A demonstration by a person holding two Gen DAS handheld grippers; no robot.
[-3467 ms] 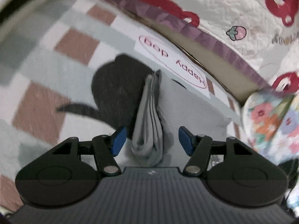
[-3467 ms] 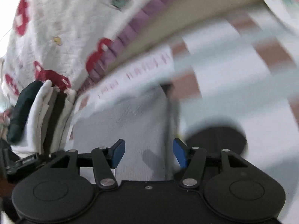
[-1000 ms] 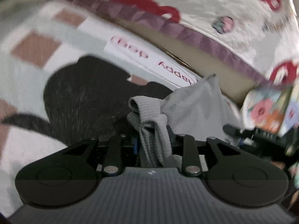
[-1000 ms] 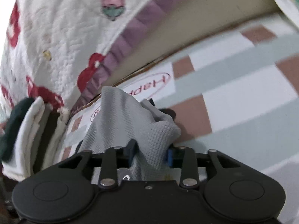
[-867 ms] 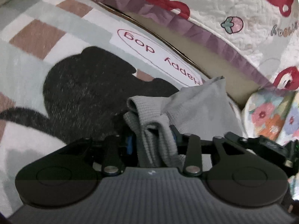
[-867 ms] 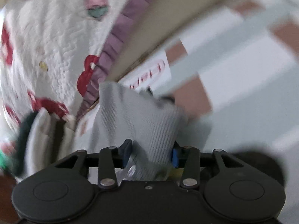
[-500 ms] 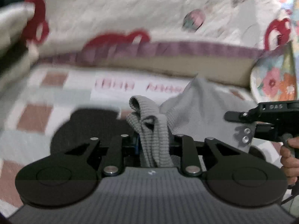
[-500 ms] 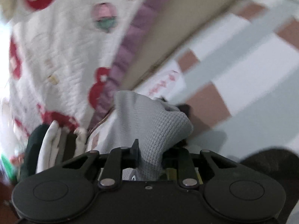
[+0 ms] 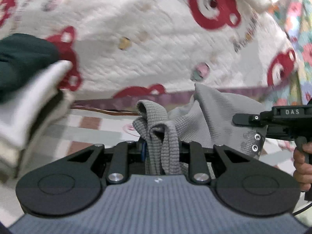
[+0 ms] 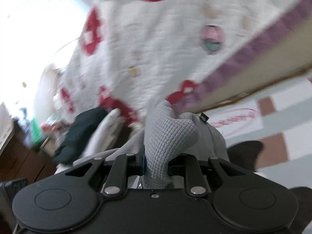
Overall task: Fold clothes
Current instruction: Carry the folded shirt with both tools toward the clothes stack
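The left tool (image 9: 161, 152) is clamped on a bunched fold of the grey waffle-knit garment (image 9: 206, 120), whose cloth rises in loops between its black fingers and hides the pads almost entirely; only a sliver of blue pad shows at the left side. The jaws of this tool have lately drawn closer with the cloth between them. From that pinch the garment spreads to the right as a slack sheet, lifted clear of the checked rug (image 9: 91, 130) of pale green, white and brown squares, and reaches across to the right tool (image 9: 251, 119), seen here from the side with a hand (image 9: 302, 165) around its handle. In the right wrist view the right tool (image 10: 157, 163) is likewise closed on a thick wad of the same grey garment (image 10: 167, 134), which bulges up between its fingers, and its jaws too have lately narrowed around the cloth. Behind the garment hangs a white quilted bedspread (image 9: 156, 44) printed with red bear heads and small strawberries, edged by a purple frill (image 10: 253, 52) above a tan bed side. To the left stands a stack of folded clothes (image 9: 29, 97), a dark green piece on top of white ones. A red oval label (image 10: 236, 117) shows on the rug, blurred, and a dark shadow (image 10: 245, 154) lies beside the garment in the right wrist view
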